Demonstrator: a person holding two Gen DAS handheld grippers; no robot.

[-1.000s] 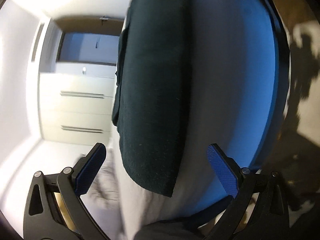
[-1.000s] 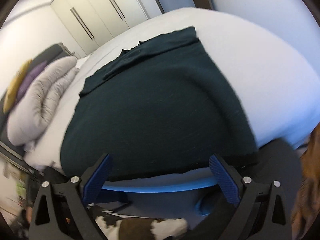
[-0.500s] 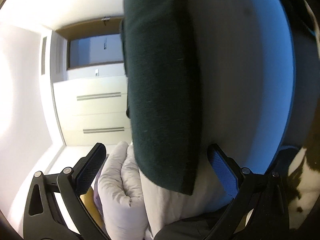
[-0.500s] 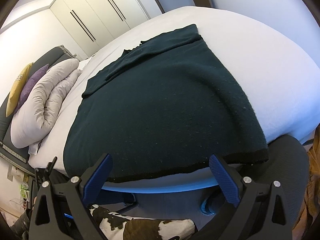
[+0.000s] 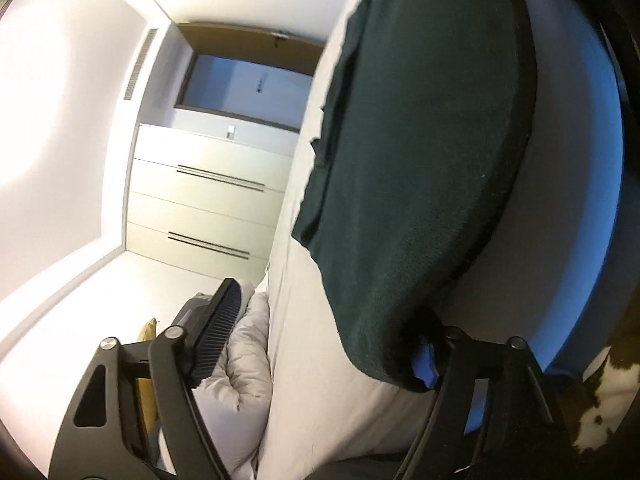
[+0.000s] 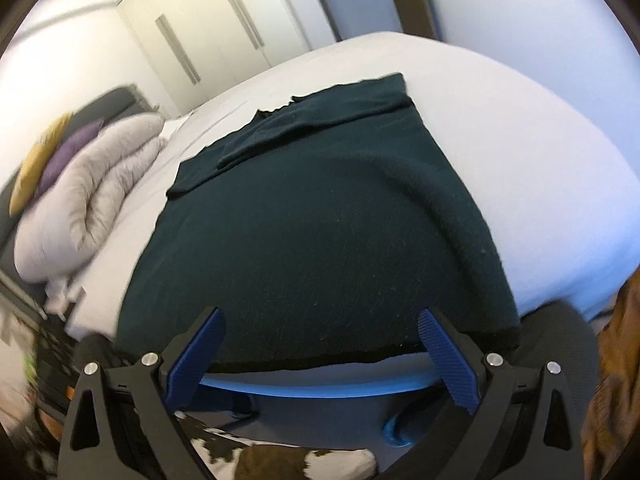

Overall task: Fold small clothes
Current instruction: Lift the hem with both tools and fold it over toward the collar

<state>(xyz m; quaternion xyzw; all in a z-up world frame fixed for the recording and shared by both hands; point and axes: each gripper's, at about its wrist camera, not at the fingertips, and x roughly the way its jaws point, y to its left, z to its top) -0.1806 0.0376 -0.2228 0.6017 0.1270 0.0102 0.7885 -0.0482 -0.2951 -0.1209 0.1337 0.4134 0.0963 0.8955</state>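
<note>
A dark green knit garment (image 6: 320, 216) lies spread flat on the white bed (image 6: 540, 152), its hem along the near edge. In the left wrist view the same garment (image 5: 420, 140) appears rolled sideways. My left gripper (image 5: 320, 332) is open at the garment's near corner; that corner drapes over its right fingertip and the left finger stands off to the side. My right gripper (image 6: 320, 340) is open and empty, both blue fingers just short of the hem near the middle.
A grey duvet (image 6: 92, 204) with purple and yellow pillows lies at the bed's left end. White wardrobes (image 6: 192, 28) stand behind. A cowhide rug (image 6: 288, 460) and a dark chair (image 6: 560, 344) sit below the bed's near edge.
My left gripper has moved in to the garment's near corner, which now covers its right fingertip. My right gripper has come closer to the hem.
</note>
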